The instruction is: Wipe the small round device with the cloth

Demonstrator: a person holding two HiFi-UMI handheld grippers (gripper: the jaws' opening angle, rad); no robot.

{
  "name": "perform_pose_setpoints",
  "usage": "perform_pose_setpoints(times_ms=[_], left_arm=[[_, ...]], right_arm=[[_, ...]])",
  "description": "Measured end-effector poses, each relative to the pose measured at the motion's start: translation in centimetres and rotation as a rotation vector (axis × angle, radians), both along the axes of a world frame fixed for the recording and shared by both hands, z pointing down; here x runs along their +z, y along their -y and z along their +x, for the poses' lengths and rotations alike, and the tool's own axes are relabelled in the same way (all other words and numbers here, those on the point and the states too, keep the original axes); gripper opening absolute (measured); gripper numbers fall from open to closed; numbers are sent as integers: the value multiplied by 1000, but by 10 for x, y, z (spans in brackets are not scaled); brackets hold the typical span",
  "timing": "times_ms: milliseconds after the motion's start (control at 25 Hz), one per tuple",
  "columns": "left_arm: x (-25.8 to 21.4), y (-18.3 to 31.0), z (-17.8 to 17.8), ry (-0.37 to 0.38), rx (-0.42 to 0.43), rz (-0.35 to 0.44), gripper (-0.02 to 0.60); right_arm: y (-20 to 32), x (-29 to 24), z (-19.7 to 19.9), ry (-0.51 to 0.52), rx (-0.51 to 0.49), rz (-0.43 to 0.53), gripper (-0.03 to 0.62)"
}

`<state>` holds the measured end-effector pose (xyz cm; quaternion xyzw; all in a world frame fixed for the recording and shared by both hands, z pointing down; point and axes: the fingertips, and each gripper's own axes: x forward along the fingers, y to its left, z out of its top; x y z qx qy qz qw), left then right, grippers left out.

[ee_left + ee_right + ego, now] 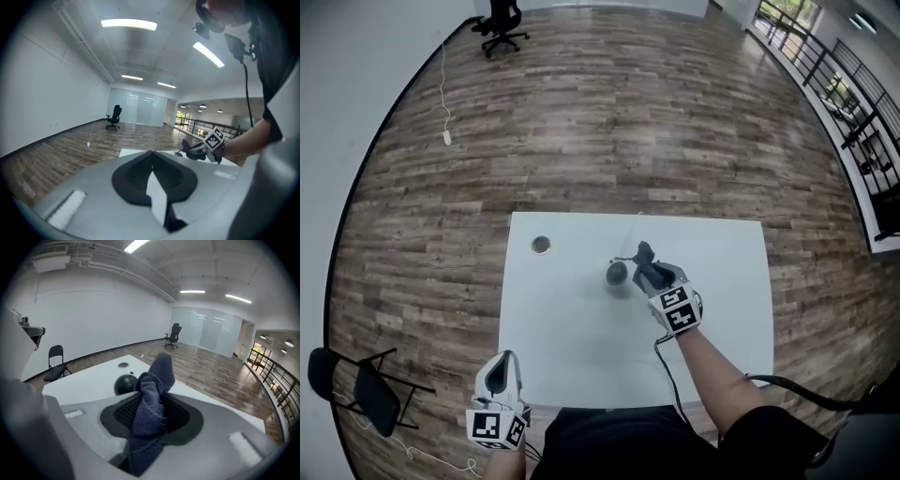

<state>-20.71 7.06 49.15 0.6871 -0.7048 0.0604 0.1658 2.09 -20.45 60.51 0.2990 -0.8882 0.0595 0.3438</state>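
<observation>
right claw (151, 411): clamped tight on crumpled dark-blue cloth (153, 385); just beside small round black device (124, 384) | white desk (581, 361) | left claw (151, 174): closed, holding nothing

1. A white rectangular table (572, 356) stands on a wood-plank floor (609, 122).
2. The dark small round device (617, 273) rests on the tabletop, roughly midway across and nearer the far edge than the near one.
3. A small round grey disc (541, 245) lies flat near the far left corner, well apart from the device.
</observation>
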Motion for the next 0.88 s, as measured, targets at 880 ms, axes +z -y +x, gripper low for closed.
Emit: perform_pose_setpoints(times_ms=[880], left_arm=[[-15,107,0,-92,355,130,3]], right_arm=[[-18,0,-75,-267,-91,131,123]])
